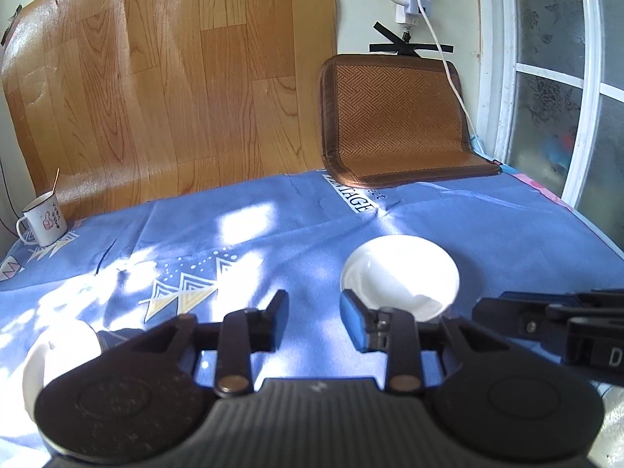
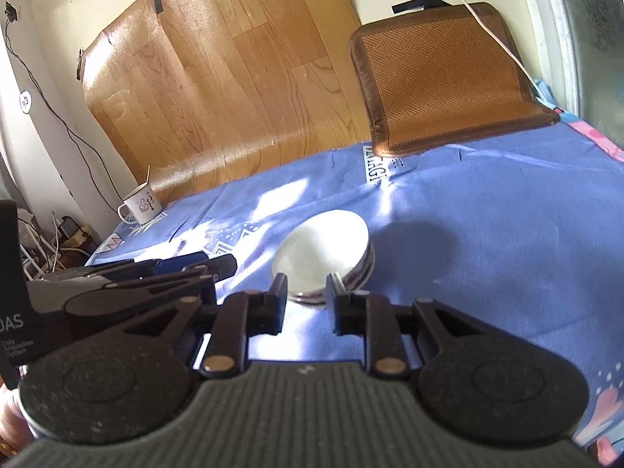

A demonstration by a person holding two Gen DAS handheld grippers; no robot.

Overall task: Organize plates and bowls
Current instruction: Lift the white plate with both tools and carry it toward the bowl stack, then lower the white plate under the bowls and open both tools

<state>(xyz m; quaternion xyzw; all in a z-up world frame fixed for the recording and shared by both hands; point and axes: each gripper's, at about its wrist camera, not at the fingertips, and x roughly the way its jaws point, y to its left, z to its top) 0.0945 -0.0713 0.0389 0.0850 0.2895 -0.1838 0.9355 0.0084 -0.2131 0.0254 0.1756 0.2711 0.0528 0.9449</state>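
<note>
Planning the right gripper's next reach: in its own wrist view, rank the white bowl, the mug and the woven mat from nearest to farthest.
1. White bowl, just ahead of the right gripper.
2. Mug, far left, by the wall.
3. Woven mat, far right, leaning against the wall.

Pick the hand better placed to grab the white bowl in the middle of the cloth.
Right, probably. The right gripper is open and lined up with the bowl; the left gripper points beside it.

Bowl (image 1: 399,279) on cloth (image 1: 273,234); mug (image 1: 41,220) far left; mat (image 1: 394,117) behind.
</note>
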